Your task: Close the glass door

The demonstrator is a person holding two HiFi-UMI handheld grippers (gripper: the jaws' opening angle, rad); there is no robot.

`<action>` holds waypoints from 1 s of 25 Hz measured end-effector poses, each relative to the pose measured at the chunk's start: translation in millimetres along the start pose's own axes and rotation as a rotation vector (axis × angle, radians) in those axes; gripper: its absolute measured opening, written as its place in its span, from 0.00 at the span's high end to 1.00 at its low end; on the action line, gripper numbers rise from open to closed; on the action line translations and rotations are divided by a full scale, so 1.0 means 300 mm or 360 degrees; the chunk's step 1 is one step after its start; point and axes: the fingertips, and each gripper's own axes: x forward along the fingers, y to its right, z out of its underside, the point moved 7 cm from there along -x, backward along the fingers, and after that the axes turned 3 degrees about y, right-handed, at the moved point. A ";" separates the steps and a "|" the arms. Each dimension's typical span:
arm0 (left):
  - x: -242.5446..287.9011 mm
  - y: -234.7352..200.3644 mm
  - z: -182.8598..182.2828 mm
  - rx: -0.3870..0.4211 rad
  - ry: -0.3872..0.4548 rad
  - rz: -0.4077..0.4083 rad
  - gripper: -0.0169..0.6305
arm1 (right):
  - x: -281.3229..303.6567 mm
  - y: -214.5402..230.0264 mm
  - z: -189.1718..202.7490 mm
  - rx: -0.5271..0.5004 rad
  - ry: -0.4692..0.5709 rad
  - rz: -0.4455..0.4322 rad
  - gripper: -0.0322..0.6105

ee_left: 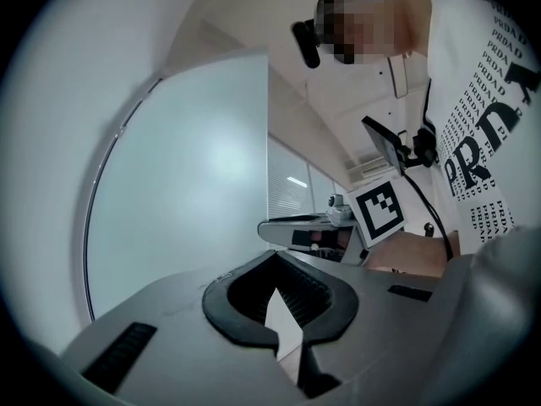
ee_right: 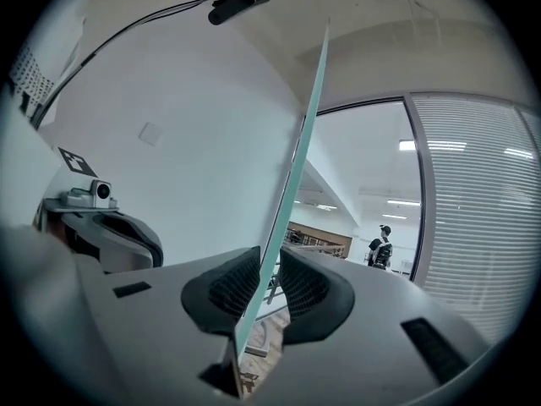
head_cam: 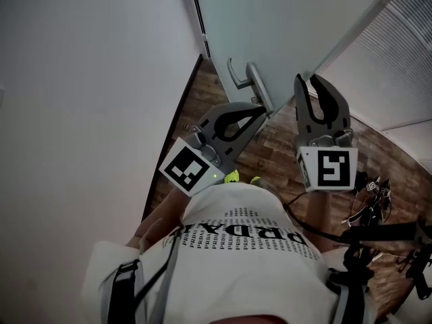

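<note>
head view: door point(head_cam: 283, 19) seemingly between jaws

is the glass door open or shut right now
Open. The glass door shows edge-on in the right gripper view, its free edge held between the right tongs, with the hall visible past it.

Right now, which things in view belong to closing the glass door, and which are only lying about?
Belong to the job: glass door, standing open; door handle; right gripper, jaws shut on the door's edge; left gripper, shut and empty, beside the handle.
Just there: black gear with cables on the floor; window blinds; distant person in the background.
</note>
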 end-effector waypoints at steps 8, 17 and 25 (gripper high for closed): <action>0.094 -0.016 0.003 0.0016 -0.0017 -0.0015 0.98 | 0.015 0.036 0.002 0.0117 0.0015 -0.0107 0.87; 0.131 -0.004 0.034 0.0040 0.0019 -0.0067 0.97 | 0.002 0.037 0.025 0.0078 0.0030 -0.0207 0.87; 0.225 0.027 0.077 0.0070 0.0040 -0.0128 0.97 | -0.013 0.108 0.042 0.0037 0.0057 -0.0318 0.87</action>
